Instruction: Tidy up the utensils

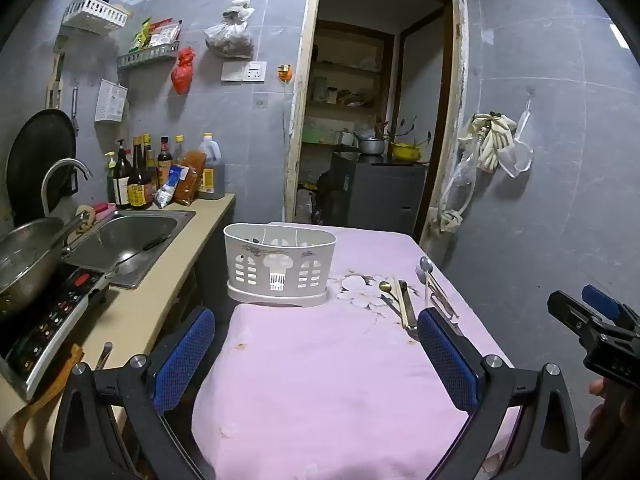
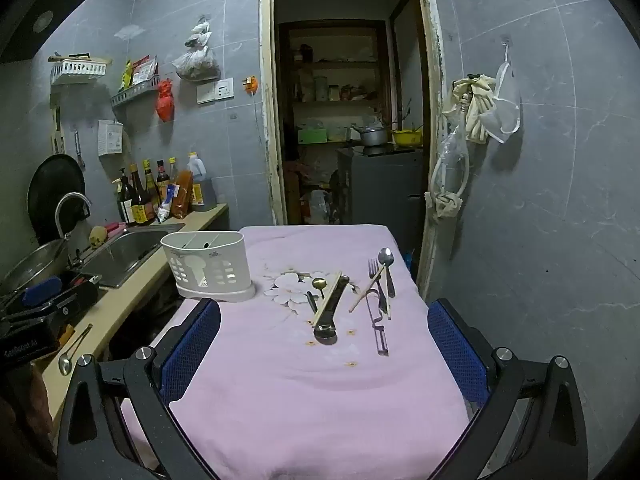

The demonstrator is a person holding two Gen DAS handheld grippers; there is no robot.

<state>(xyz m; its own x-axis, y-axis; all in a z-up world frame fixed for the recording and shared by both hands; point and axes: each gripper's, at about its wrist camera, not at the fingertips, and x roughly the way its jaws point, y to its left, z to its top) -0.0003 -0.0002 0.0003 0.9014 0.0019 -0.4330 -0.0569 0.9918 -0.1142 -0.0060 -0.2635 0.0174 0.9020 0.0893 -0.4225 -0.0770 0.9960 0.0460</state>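
while both tools hang above the near edge of a table (image 2: 280, 392) covered in pink cloth, nothing is being carried yet. the left hand-held gripper (image 1: 316, 356) has its blue pads spread wide with only cloth between them, and the right hand-held gripper (image 2: 324, 352) is equally wide and empty. a white slotted utensil holder (image 2: 208, 268) stands upright at the far left of the table, beside the sink (image 2: 124, 256). the loose utensils lie in a small heap to its right: a gold spoon (image 2: 319, 283), chopsticks (image 2: 328, 298) lying across a dark-handled knife (image 2: 330, 316), then a fork (image 2: 376, 280), a steel spoon (image 2: 387, 268) and a peeler (image 2: 380, 328). judging from this, the first pick is still ahead. it would go best to take an outlying piece such as the peeler with the right tool, gripping across the handle, so the overlapping pieces stay undisturbed.
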